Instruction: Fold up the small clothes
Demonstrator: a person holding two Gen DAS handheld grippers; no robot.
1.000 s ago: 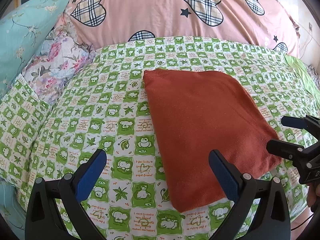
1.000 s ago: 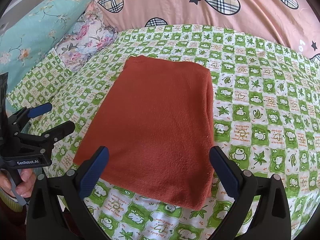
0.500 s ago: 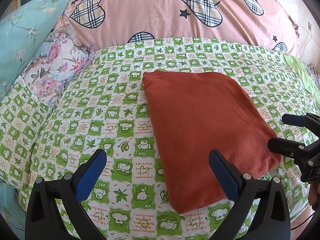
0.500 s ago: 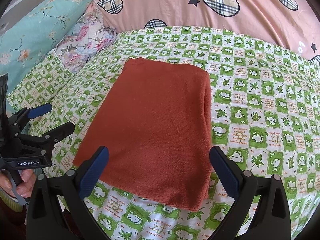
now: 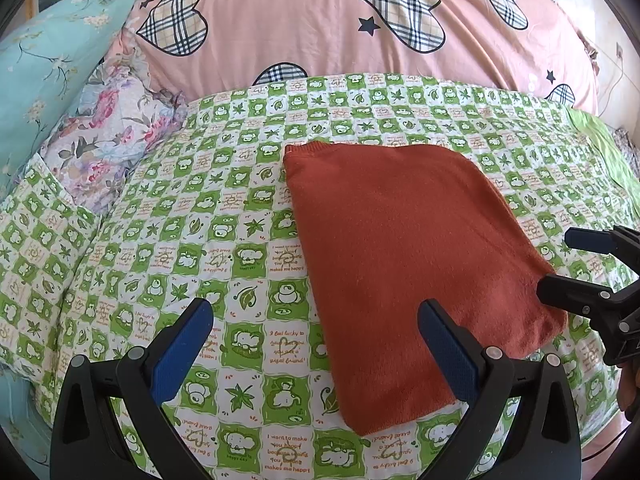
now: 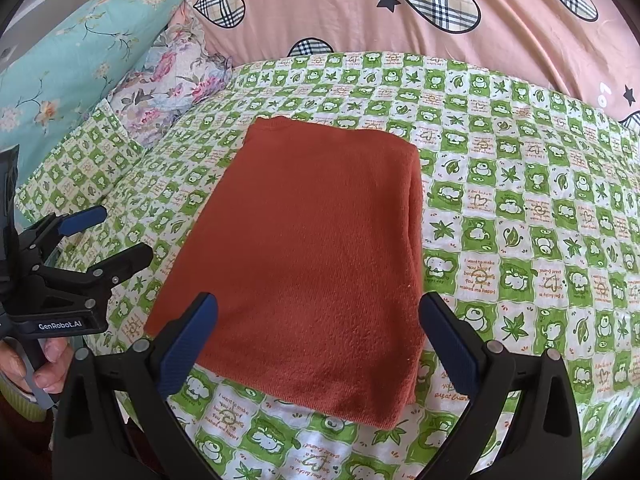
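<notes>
Left wrist view: the left gripper (image 5: 316, 332) fills the bottom of the frame with its two blue-padded fingers (image 5: 182, 346) spread wide and nothing between them. One finger hangs over the green checked sheet (image 5: 168, 216) at lower left; the other sits in front of the near edge of the rust-red folded garment (image 5: 404, 248). That garment lies flat on the sheet, running from the frame's center down toward the lower right, folded into a neat rectangle with a ribbed hem at its far corner. At the right edge the right gripper (image 5: 560, 268) pokes in, jaws apart, just beside the garment's right corner and holding nothing. Beyond the sheet, a pink quilt with plaid hearts (image 5: 320, 24) spans the top of the frame, a floral pillow (image 5: 116, 136) lies at the left, and a teal pillow (image 5: 44, 76) sits at the upper left.

From the right wrist view, the right gripper (image 6: 318, 330) is likewise wide open and empty, both blue pads hovering over the near part of the folded garment (image 6: 316, 248), which fills the center of the frame with its thick folded edge along the right side. At the left edge the left gripper (image 6: 120, 236) shows, open, above the sheet (image 6: 520, 208) and near the garment's left edge, with the person's hand (image 6: 40, 364) gripping its handle at lower left.
</notes>
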